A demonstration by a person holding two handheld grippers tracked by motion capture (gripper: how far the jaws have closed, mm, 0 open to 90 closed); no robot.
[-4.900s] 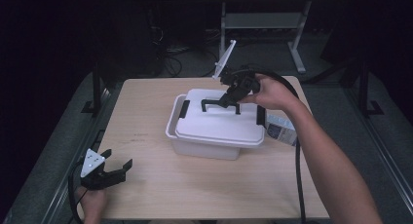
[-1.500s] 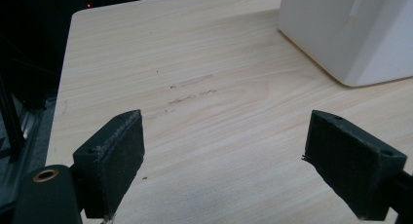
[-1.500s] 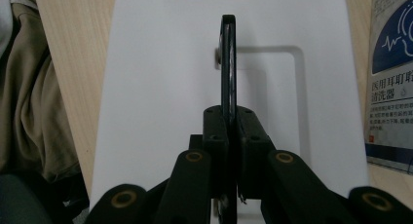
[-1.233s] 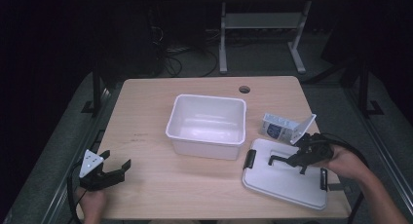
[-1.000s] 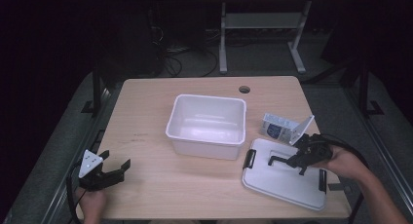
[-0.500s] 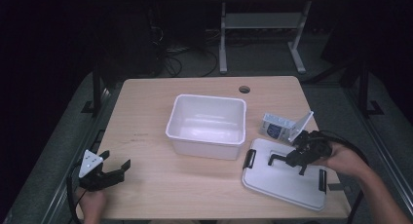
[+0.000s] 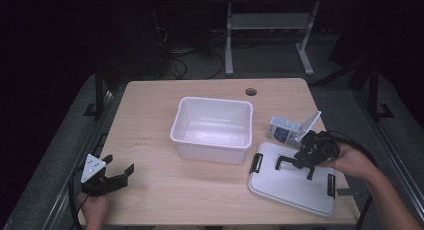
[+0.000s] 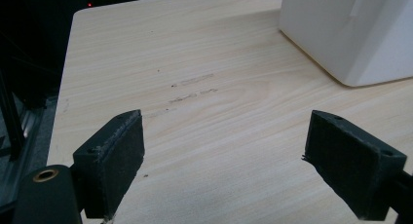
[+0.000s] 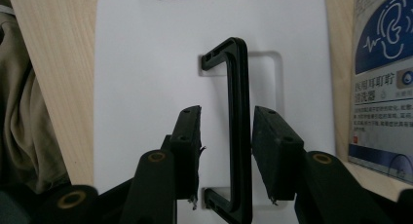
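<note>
A white lid (image 7: 295, 187) lies flat on the table at the front right, with a black handle (image 7: 290, 161) on top. My right gripper (image 7: 296, 162) hangs over it. In the right gripper view the handle (image 9: 238, 112) stands between the jaws of the right gripper (image 9: 226, 136). The jaws have just been opening, and there is a gap between the handle and the left pad. An open white bin (image 7: 210, 151) stands mid-table with nothing in it. My left gripper (image 7: 120, 166) rests open at the front left corner. Nothing is between the jaws of the left gripper (image 8: 224, 165), and the bin's corner (image 8: 350, 34) shows ahead.
A small box with a blue label (image 7: 285, 130) lies just behind the lid, close to the right gripper, and again (image 9: 384, 78) beside the lid's edge. The wooden table (image 7: 150, 115) has a cable hole (image 7: 251, 92) at the back. The floor around is dark.
The lid, earlier on the bin with the right gripper at its handle, now lies on the table at the front right. The left gripper has not moved.
</note>
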